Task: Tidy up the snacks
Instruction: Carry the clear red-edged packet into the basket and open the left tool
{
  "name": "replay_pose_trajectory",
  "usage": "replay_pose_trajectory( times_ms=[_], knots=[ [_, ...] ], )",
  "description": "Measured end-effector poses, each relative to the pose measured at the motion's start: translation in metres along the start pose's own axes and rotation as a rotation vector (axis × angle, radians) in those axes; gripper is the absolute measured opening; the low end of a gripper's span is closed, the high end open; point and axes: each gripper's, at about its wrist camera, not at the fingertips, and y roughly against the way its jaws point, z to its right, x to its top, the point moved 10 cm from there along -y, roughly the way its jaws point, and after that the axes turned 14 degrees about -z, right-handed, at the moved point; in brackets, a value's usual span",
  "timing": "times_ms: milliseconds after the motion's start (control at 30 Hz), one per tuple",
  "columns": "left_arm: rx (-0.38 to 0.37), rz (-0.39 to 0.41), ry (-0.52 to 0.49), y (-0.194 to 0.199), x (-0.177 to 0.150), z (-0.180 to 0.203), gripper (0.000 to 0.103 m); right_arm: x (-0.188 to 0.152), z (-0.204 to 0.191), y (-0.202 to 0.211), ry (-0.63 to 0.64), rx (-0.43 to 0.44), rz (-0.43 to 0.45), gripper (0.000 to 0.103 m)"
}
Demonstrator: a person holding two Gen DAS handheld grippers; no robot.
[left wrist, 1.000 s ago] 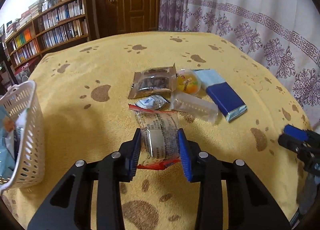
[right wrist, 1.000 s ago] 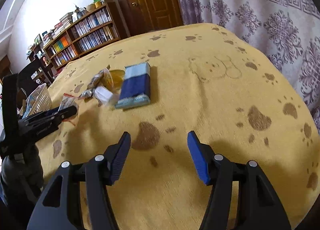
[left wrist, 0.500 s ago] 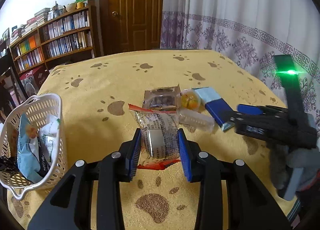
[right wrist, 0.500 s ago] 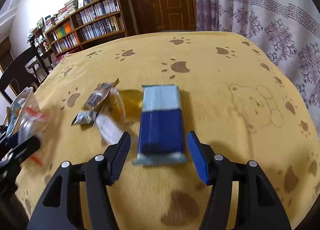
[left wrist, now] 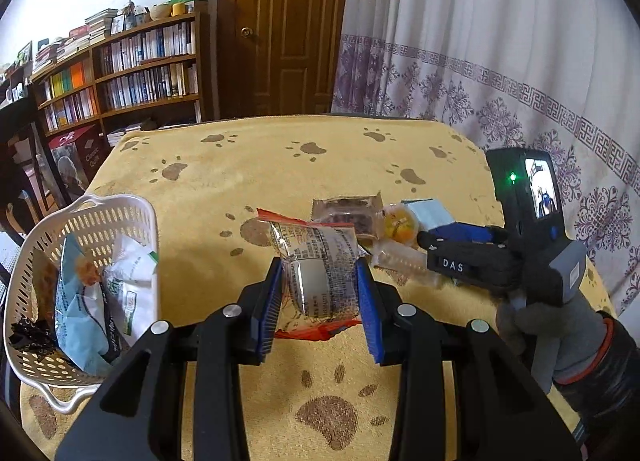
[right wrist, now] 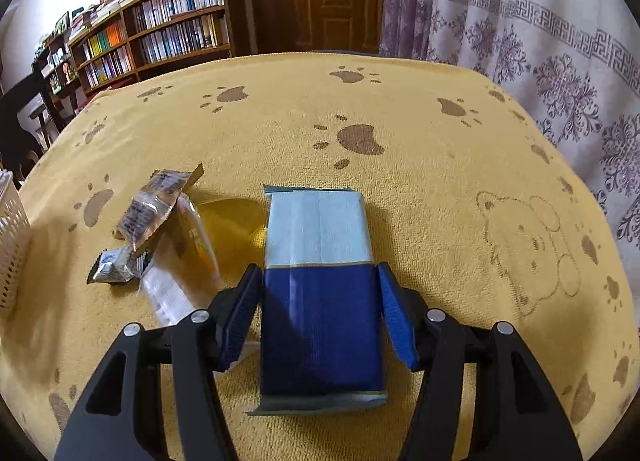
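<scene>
Left claw (left wrist: pixel 319 293) is clamped on a silver snack packet (left wrist: pixel 320 261), held above the yellow surface (left wrist: pixel 280 165) just right of the white basket (left wrist: pixel 132 213), which already holds packets. Right claw (right wrist: pixel 320 301) is spread wide, fingers straddling the blue pack (right wrist: pixel 320 325) lying flat on the surface without clearly touching it. Left of it lie a clear wrapper (right wrist: pixel 150 209) and a small silver sachet (right wrist: pixel 112 267).

the snack packet (left wrist: pixel 320 261) is glossy, crinkled foil-like film. the blue pack (right wrist: pixel 320 301) looks smooth with a soft sheen. the basket (left wrist: pixel 120 217) is perforated white plastic, the yellow cloth (right wrist: pixel 440 181) nubby and matt.
</scene>
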Motion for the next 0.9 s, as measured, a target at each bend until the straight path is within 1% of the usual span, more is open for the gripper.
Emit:
replay_pose_trajectory(
  times_ms=[33, 100, 233, 333, 600, 733, 900],
  knots=[
    [0.0, 0.002, 0.002, 0.001, 0.0, -0.001, 0.036, 0.0, 0.0, 0.0, 0.002, -0.003, 0.001, 0.053],
    [0.001, 0.007, 0.004, 0.003, 0.001, -0.002, 0.036, -0.002, 0.001, 0.001, 0.003, -0.003, 0.002, 0.051],
    [0.003, 0.025, 0.014, 0.011, 0.005, -0.008, 0.036, -0.008, 0.002, 0.004, -0.001, -0.008, 0.004, 0.05],
    [0.008, 0.038, 0.031, 0.016, 0.008, -0.016, 0.036, -0.014, 0.004, 0.01, -0.018, 0.009, 0.003, 0.05],
    [0.027, 0.082, 0.078, 0.037, 0.017, -0.041, 0.036, -0.019, -0.002, 0.036, -0.051, 0.097, 0.042, 0.05],
    [0.059, 0.107, 0.097, 0.048, 0.021, -0.055, 0.036, -0.021, -0.013, 0.049, -0.047, 0.138, 0.059, 0.05],
    [0.077, 0.129, 0.132, 0.062, 0.021, -0.074, 0.036, -0.019, -0.031, 0.071, -0.03, 0.196, 0.087, 0.05]
  ],
)
